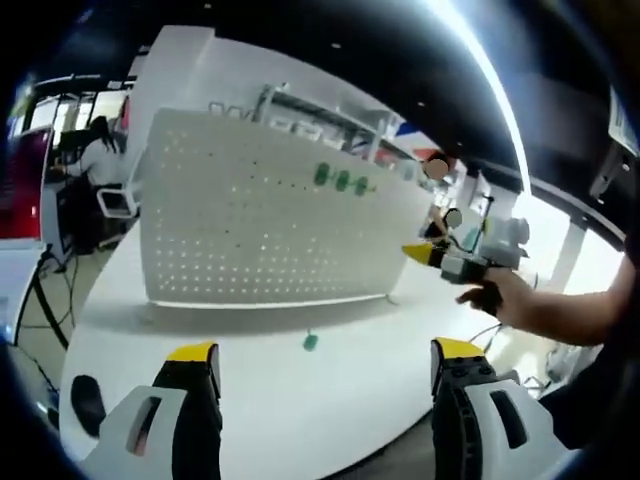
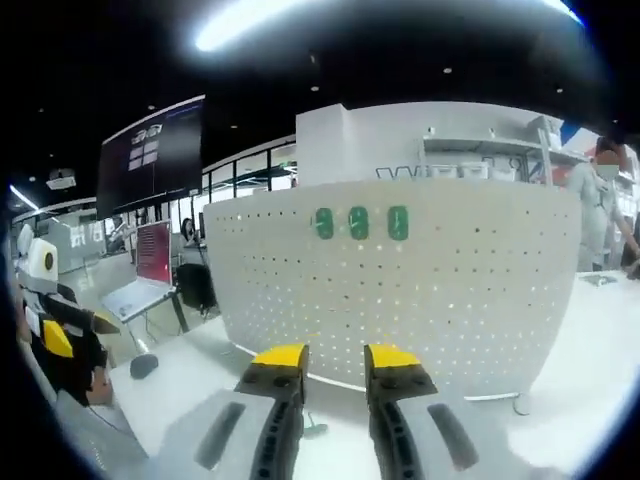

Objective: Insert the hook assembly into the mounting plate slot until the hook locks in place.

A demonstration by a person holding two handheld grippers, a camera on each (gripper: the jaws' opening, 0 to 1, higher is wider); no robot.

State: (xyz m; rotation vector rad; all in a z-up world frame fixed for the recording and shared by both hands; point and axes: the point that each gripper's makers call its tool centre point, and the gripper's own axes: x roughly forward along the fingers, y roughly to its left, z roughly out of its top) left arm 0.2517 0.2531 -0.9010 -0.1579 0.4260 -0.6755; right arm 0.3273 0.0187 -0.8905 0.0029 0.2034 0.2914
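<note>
A white perforated mounting plate [image 1: 250, 215] stands upright on the white table [image 1: 330, 410]. Three green hooks [image 1: 342, 181] sit in a row high on its face, also visible as green hooks [image 2: 359, 222] on the plate [image 2: 430, 300] in the right gripper view. One small green hook [image 1: 310, 341] lies on the table in front of the plate. My left gripper [image 1: 326, 362] is wide open, low over the table and short of that hook. My right gripper [image 2: 335, 365] faces the plate with a narrow gap between its jaws and nothing in it. A hand [image 1: 510, 298] holds the right gripper [image 1: 440, 260].
A black mouse-like object [image 1: 88, 400] lies at the table's left edge. A laptop [image 2: 135, 295] stands on a desk beyond. A seated person [image 1: 100, 150] is behind the plate on the left. White shelving [image 1: 330, 115] rises behind it.
</note>
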